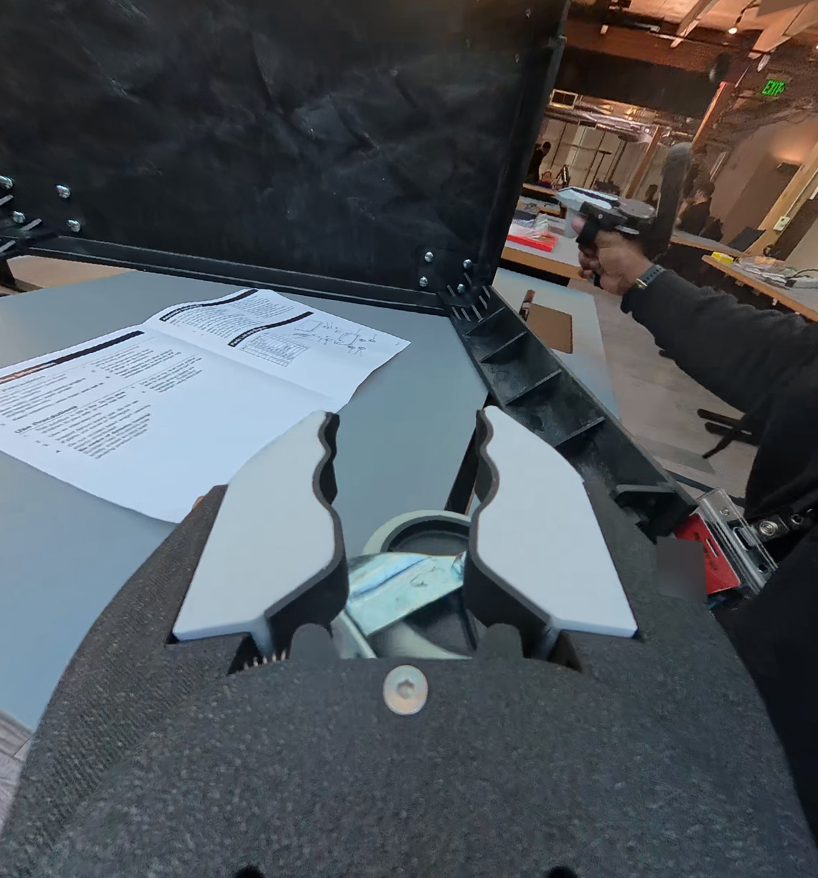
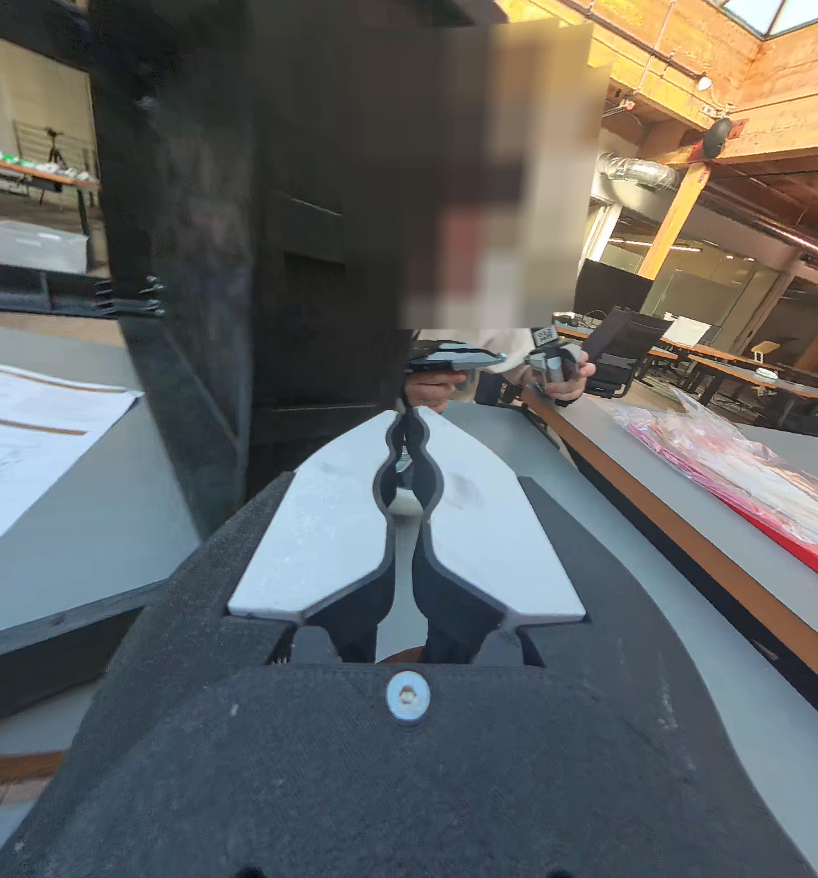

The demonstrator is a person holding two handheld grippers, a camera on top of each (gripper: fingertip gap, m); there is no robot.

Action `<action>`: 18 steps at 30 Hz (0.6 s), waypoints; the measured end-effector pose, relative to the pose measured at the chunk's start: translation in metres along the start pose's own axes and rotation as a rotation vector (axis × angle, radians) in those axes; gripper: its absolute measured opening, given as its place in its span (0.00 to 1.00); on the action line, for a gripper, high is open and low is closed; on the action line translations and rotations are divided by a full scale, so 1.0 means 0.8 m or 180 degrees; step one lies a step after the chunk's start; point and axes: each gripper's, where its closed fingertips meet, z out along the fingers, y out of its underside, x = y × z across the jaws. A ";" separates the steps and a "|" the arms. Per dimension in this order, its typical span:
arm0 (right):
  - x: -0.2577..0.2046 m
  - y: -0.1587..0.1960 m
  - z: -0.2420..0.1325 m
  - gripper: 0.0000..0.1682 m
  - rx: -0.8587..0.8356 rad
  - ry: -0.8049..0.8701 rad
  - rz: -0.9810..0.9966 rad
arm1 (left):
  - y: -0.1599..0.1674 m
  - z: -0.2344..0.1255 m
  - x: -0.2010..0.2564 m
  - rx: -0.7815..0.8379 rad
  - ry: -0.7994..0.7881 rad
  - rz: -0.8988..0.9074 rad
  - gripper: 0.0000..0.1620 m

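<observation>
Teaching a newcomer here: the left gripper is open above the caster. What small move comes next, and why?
Probably lower the left gripper and close on the caster: its jaws stand open, and the wheel with its metal bracket shows just beneath, between them, ungripped.

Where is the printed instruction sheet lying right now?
In the left wrist view the instruction sheet lies flat and unfolded on the grey table, left of the open left gripper and before the upright black panel.
</observation>
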 end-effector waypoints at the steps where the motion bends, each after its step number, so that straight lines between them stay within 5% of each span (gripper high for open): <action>1: -0.041 -0.014 -0.018 0.00 -0.0060 -0.0101 -0.0114 | 0.000 -0.015 -0.013 0.0045 0.0011 -0.0013 0.35; 8: -0.360 -0.104 -0.085 0.01 -0.0291 -0.1074 -0.0508 | 0.003 -0.141 -0.130 0.0262 -0.0112 -0.0106 0.36; 18: -0.729 -0.220 -0.093 0.05 -0.0369 -0.1923 -0.0719 | 0.055 -0.323 -0.312 0.0170 -0.0388 -0.0505 0.37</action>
